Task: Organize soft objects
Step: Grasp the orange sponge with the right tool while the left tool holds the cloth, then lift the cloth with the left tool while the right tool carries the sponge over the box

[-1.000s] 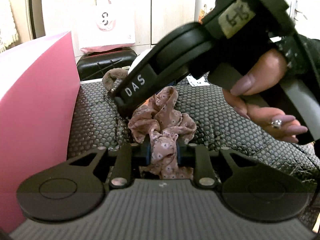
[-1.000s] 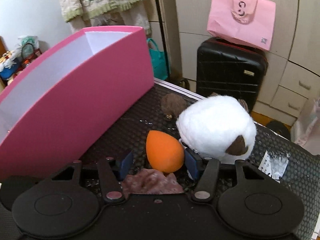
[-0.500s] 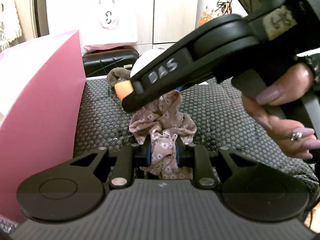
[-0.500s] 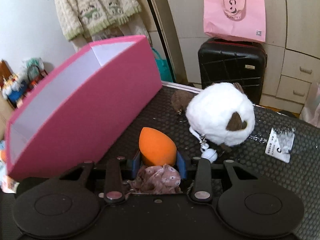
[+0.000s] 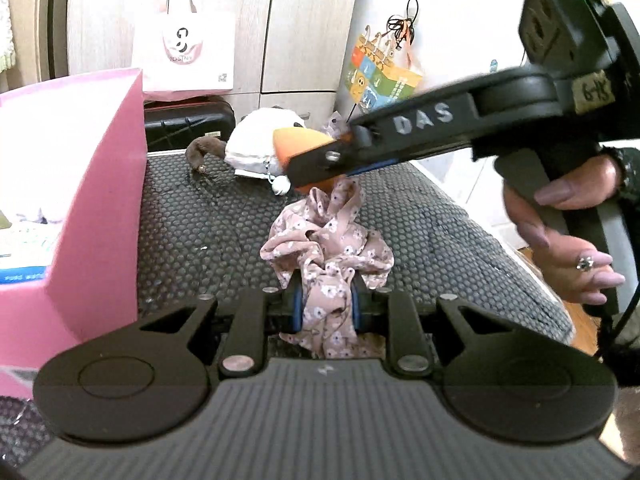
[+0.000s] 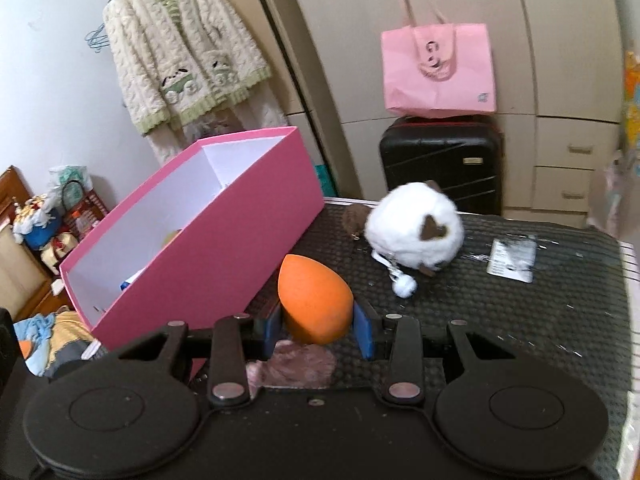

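My left gripper (image 5: 323, 307) is shut on a pink floral scrunchie (image 5: 328, 248), which hangs above the black dotted mat (image 5: 208, 232). My right gripper (image 6: 318, 326) is shut on an orange egg-shaped sponge (image 6: 314, 304) and holds it above the mat; it crosses the left wrist view (image 5: 320, 160) with the sponge (image 5: 298, 142) at its tip. The scrunchie (image 6: 294, 366) shows just below the right gripper. A white plush ball with brown patches (image 6: 414, 230) lies on the mat, also in the left wrist view (image 5: 256, 142). An open pink box (image 6: 192, 232) stands at the left.
A small brown fluffy piece (image 6: 356, 218) lies beside the plush. A white tag (image 6: 512, 260) lies on the mat at the right. A black suitcase (image 6: 440, 160) with a pink bag (image 6: 436, 72) stands behind. The box holds a few items.
My right gripper closed on the orange sponge and lifted it off the mat, rising up and back. My left gripper rose with the scrunchie.
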The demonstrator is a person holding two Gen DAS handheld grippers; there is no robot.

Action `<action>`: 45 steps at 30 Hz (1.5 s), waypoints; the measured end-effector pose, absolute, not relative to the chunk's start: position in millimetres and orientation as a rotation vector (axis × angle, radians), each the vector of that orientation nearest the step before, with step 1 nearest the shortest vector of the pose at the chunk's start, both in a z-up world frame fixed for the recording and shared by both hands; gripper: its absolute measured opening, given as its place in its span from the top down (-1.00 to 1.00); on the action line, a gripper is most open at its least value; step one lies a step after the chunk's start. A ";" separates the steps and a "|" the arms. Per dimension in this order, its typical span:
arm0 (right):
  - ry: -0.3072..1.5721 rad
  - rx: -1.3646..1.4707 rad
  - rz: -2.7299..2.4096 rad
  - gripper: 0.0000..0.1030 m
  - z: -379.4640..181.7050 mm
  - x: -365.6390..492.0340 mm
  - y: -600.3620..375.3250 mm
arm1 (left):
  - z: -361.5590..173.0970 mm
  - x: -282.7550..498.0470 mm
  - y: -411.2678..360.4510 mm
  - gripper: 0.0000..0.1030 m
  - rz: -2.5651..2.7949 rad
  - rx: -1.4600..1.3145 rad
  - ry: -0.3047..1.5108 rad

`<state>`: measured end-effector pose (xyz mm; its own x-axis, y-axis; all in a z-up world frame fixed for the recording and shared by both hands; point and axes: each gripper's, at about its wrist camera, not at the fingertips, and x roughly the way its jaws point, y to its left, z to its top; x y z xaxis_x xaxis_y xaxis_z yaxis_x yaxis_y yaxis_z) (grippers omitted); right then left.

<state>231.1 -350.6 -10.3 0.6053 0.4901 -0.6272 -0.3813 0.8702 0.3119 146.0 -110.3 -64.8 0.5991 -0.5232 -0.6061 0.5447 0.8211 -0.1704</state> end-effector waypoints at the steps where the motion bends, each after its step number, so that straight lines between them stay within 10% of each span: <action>1: 0.770 0.143 0.493 0.16 -9.2 226.5 -351.2 | -64.8 145.8 -107.7 0.60 -0.621 0.032 0.697; 45: 0.990 0.125 0.810 0.14 -2.3 116.6 -267.0 | 3.4 101.4 40.4 0.58 -0.616 0.032 0.921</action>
<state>116.6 -267.0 -2.3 0.2882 0.6582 -0.6955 -0.5509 0.7080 0.4418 101.4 40.4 3.4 0.4470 -0.4840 -0.7523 0.5103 0.8287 -0.2299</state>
